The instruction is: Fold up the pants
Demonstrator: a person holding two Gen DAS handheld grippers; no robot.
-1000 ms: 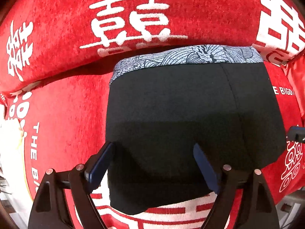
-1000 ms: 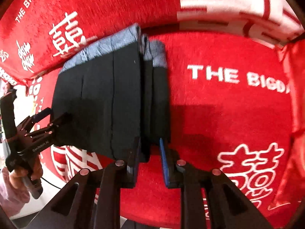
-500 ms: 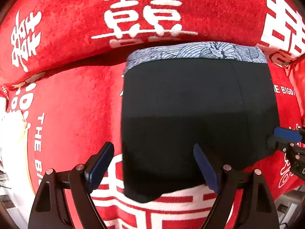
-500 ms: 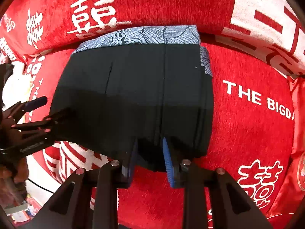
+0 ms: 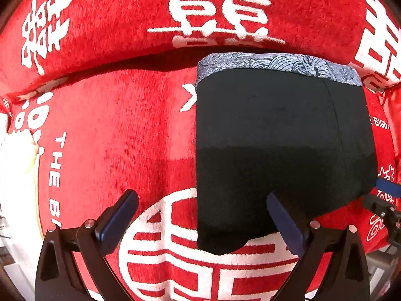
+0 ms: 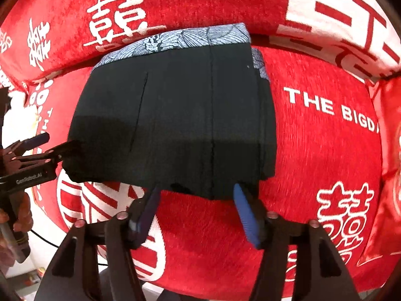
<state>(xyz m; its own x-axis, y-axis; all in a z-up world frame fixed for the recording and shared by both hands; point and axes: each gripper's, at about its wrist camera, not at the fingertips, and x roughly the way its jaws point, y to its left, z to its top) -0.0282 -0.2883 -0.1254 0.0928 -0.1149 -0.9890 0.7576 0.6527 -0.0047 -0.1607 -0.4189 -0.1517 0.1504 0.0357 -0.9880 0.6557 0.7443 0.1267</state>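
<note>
Pants [image 6: 175, 115], black with a grey patterned waistband [image 6: 175, 41], lie folded flat on a red cover [image 6: 313, 150] printed with white characters and lettering. In the right wrist view they fill the centre of the frame; in the left wrist view they sit right of centre. The right gripper [image 6: 195, 210] is at the bottom edge of the cloth, its jaws opening, the blue pads either side of the hem and not pressing it. The left gripper [image 5: 200, 218] stands wide, its jaws opening, the right finger over the lower corner of the pants, holding nothing. A hand [image 6: 17, 215] at the left edge carries it.
</note>
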